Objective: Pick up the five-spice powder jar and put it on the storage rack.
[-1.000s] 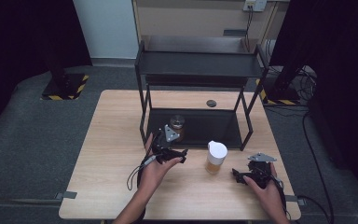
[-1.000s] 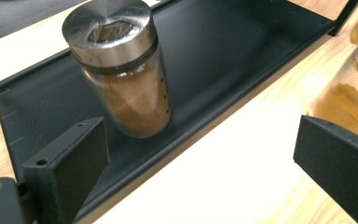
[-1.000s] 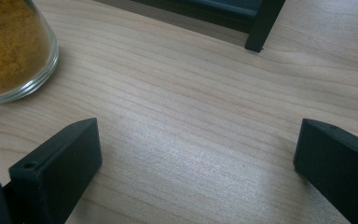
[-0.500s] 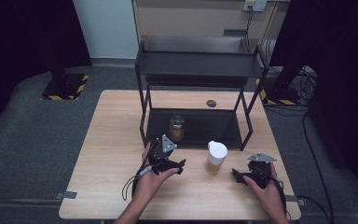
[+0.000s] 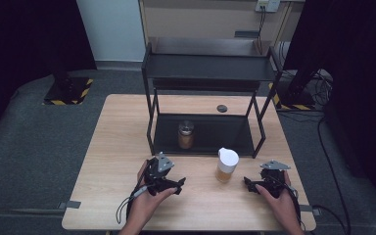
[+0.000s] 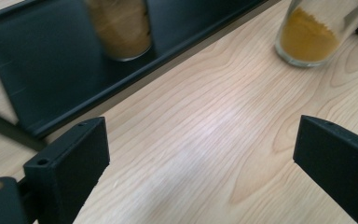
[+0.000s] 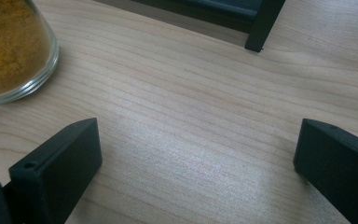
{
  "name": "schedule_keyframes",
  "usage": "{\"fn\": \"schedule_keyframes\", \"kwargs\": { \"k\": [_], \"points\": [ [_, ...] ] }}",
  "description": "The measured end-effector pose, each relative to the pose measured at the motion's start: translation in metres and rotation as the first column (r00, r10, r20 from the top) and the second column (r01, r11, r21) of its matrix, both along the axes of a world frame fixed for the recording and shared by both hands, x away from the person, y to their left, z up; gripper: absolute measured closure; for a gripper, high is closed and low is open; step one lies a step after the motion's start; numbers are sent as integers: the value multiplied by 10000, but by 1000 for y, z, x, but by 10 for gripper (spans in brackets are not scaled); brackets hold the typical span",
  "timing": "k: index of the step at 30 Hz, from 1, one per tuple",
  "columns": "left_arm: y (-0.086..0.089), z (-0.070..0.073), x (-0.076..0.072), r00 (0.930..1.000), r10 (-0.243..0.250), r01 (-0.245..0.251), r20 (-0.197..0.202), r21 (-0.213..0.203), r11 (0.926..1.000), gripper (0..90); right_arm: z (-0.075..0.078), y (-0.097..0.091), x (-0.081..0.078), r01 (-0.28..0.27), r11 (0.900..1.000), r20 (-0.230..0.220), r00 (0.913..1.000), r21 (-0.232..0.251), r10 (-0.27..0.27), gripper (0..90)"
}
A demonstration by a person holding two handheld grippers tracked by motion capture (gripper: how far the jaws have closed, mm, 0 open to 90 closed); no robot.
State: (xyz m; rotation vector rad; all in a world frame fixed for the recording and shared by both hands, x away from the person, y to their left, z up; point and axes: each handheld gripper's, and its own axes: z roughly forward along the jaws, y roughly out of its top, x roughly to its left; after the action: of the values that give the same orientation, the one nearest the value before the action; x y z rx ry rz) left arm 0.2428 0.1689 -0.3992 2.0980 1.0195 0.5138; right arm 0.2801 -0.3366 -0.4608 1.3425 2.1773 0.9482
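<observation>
My left gripper (image 5: 178, 185) and my right gripper (image 5: 248, 183) are both wide open and hold nothing. The white-lidded jar (image 5: 226, 165) stands on the tabletop (image 5: 112, 147) between them.

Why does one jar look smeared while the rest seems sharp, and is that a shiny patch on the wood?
In the left gripper view, the glass jar of brown powder on the black shelf tray is motion-blurred. In the right gripper view, a pale glare sits on the light wooden table. The high view is dark around the edges.
</observation>
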Motion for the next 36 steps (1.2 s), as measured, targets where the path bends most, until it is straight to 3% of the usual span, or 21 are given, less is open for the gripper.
{"fn": "schedule_keyframes", "kwargs": {
  "k": [7, 16, 22, 27, 36],
  "points": [
    [26, -4, -12, 9977, 665, -669, -117, -315, 9973, 24, 0, 0, 0, 0, 10000, 0, 10000, 0, 0, 18],
    [54, -13, -15, 9871, 1560, -1581, -362, -636, 9854, 24, 0, 0, 0, 2, 10000, -1, 10000, 1, -2, 18],
    [70, -19, -15, 9711, 2348, -2370, -420, -582, 9698, 27, 0, 0, 0, 0, 10000, -1, 10000, 1, 0, 18],
    [81, -25, -13, 9536, 2961, -2985, -539, -425, 9535, 31, 0, 0, 0, 0, 10000, -2, 10000, -3, 0, 18],
    [93, -34, -8, 9300, 3640, -3656, -504, -247, 9305, 33, 0, 0, -1, -14, 10000, -11, 10000, -10, 14, 18]
  ]
}}
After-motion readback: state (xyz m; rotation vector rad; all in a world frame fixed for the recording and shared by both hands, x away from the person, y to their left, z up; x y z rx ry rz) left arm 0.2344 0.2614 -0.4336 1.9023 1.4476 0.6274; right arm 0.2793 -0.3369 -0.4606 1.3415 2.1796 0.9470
